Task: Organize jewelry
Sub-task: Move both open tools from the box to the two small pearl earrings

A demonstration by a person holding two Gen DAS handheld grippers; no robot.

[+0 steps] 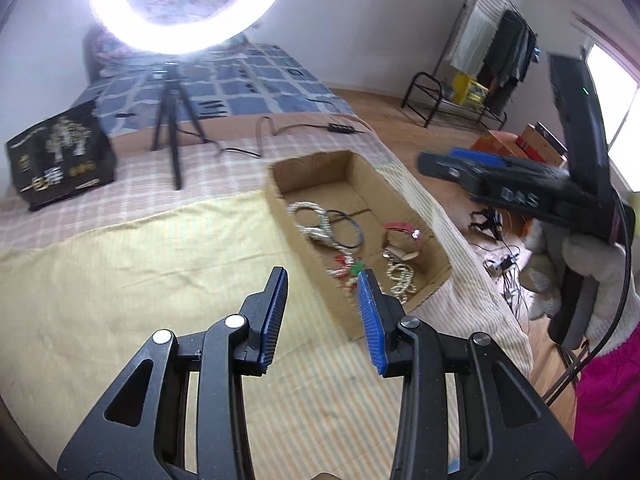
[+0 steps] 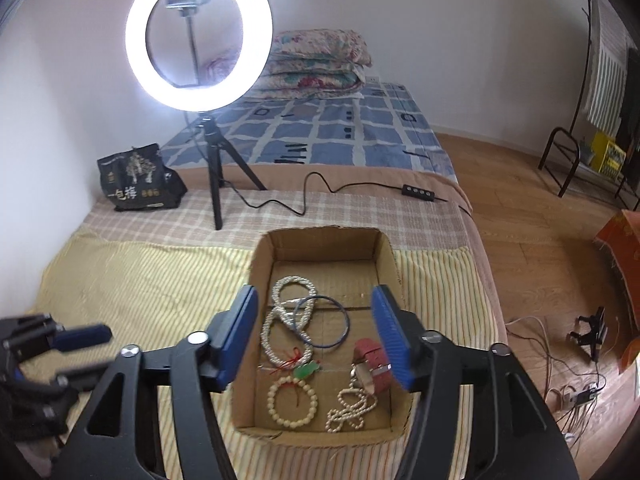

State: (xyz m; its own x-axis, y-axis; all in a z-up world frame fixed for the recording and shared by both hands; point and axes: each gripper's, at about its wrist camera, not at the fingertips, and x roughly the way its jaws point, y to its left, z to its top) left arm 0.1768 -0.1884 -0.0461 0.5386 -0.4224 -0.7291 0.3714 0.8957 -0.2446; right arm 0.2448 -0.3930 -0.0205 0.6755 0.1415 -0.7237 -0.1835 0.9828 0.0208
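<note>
Above bed (image 2: 132, 280), both grippers empty: right gripper (image 2: 320, 334) jaws wide apart over cardboard box (image 2: 264, 256); left gripper (image 1: 322, 316) jaws partly open beside it. Pearl necklace (image 2: 280, 320), blue bangle (image 2: 322, 322), bead bracelet (image 2: 292, 402) lie inside box.

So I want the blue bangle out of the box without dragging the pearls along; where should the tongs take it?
Grip the blue bangle on its bare right arc, coming straight down. It lies flat on the cardboard box floor, and its left side crosses the pearl necklace, so only the right rim is clear.
</note>
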